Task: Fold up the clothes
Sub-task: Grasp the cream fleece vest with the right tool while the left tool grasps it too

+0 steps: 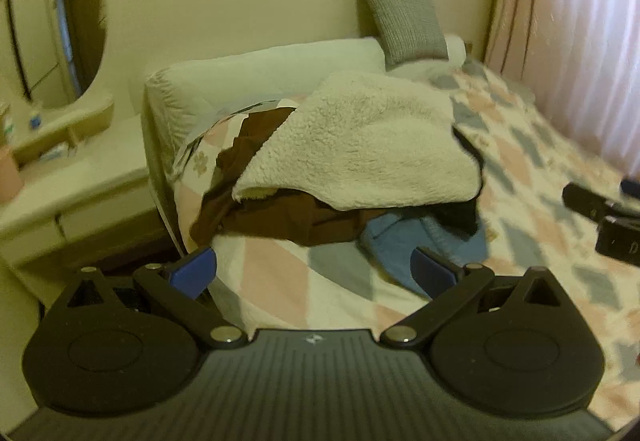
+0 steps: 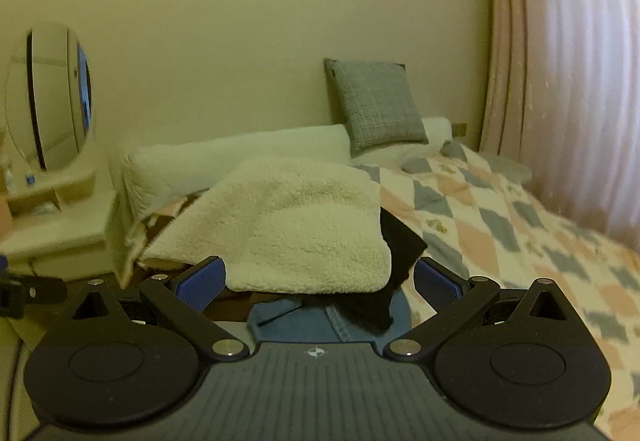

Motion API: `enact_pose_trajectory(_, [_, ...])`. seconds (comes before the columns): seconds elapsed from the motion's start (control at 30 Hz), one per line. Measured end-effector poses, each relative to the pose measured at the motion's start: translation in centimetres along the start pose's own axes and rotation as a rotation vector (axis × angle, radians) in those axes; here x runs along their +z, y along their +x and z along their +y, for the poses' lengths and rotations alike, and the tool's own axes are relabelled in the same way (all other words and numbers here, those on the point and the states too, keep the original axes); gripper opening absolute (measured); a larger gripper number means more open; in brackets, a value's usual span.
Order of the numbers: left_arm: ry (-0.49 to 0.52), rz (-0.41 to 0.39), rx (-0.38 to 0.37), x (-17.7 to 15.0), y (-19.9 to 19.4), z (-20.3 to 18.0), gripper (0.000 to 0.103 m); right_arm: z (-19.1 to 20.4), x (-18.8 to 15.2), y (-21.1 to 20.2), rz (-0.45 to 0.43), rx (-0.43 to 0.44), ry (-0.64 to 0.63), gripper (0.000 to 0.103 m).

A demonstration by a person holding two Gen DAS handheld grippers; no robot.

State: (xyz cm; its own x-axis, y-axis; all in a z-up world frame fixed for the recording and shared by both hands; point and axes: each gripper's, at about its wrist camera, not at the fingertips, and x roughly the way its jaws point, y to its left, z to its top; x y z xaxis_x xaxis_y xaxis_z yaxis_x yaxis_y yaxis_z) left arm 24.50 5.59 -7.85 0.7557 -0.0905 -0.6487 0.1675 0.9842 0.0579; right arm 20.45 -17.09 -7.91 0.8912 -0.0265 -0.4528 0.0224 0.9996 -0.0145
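A pile of clothes lies on the bed: a cream fleece garment (image 1: 360, 145) on top, a brown garment (image 1: 280, 213) under it, a blue denim piece (image 1: 404, 241) and a black garment (image 1: 460, 217) at its right. My left gripper (image 1: 314, 269) is open and empty, hovering just in front of the pile. My right gripper (image 2: 316, 281) is open and empty, close to the fleece (image 2: 296, 225), with the denim (image 2: 320, 321) and black garment (image 2: 396, 253) between its fingers' span. The right gripper also shows in the left wrist view (image 1: 604, 217).
The bed has a pink, grey and white checked quilt (image 1: 540, 169). A grey cushion (image 1: 408, 17) leans on the wall above a white pillow roll (image 1: 260, 69). A white dressing table (image 1: 72, 177) with an oval mirror (image 1: 56, 21) stands left. Curtains (image 2: 580, 81) hang right.
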Motion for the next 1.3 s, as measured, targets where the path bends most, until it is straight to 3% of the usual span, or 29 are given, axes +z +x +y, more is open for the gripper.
enact_pose_trajectory(0.17, [0.123, 0.034, 0.002, 1.8, 7.3, 2.9, 0.101, 3.6, 0.5, 6.8, 0.069, -0.054, -0.117, 0.103])
enact_pose_trajectory(0.37, [0.302, -0.007, -0.009, 2.2, 15.2, 5.3, 0.094, 8.2, -0.8, 15.2, 0.173, -0.013, -0.243, 0.100])
enact_pose_trajectory(0.47, [0.375, -0.009, -0.025, 1.8, 18.9, 6.2, 0.085, 10.5, -1.9, 19.6, 0.212, 0.019, -0.303, 0.093])
enact_pose_trajectory(0.57, [0.454, 0.006, -0.001, 1.1, 22.8, 7.0, 0.068, 12.6, -3.4, 23.7, 0.227, -0.006, -0.432, 0.073])
enact_pose_trajectory(0.6, [0.477, 0.006, 0.011, 1.0, 23.9, 7.1, 0.067, 13.0, -4.0, 25.0, 0.233, -0.019, -0.475, 0.064])
enact_pose_trajectory(0.67, [0.510, 0.001, 0.011, 0.8, 25.8, 7.4, 0.067, 13.9, -5.4, 27.5, 0.239, -0.034, -0.568, 0.058])
enact_pose_trajectory(0.8, [0.545, -0.021, -0.005, 0.6, 28.8, 7.7, 0.068, 14.1, -8.4, 31.8, 0.244, -0.079, -0.779, 0.054])
enact_pose_trajectory(0.97, [0.623, -0.048, 0.034, 0.2, 32.1, 7.3, 0.069, 13.0, -12.4, 36.2, 0.287, -0.140, -1.009, 0.055])
enact_pose_trajectory(1.17, [0.712, -0.078, 0.085, -0.5, 34.9, 6.7, 0.067, 10.6, -16.2, 39.0, 0.265, -0.229, -1.250, 0.057])
enact_pose_trajectory(1.2, [0.728, -0.083, 0.095, -0.7, 35.4, 6.5, 0.066, 10.3, -16.7, 39.4, 0.257, -0.244, -1.283, 0.057])
enact_pose_trajectory(1.27, [0.721, -0.087, 0.098, -0.4, 35.9, 6.6, 0.041, 9.6, -17.1, 40.1, 0.224, -0.282, -1.347, 0.055])
enact_pose_trajectory(1.3, [0.705, -0.083, 0.095, -0.1, 36.1, 6.8, 0.034, 9.2, -17.3, 40.4, 0.208, -0.297, -1.374, 0.046])
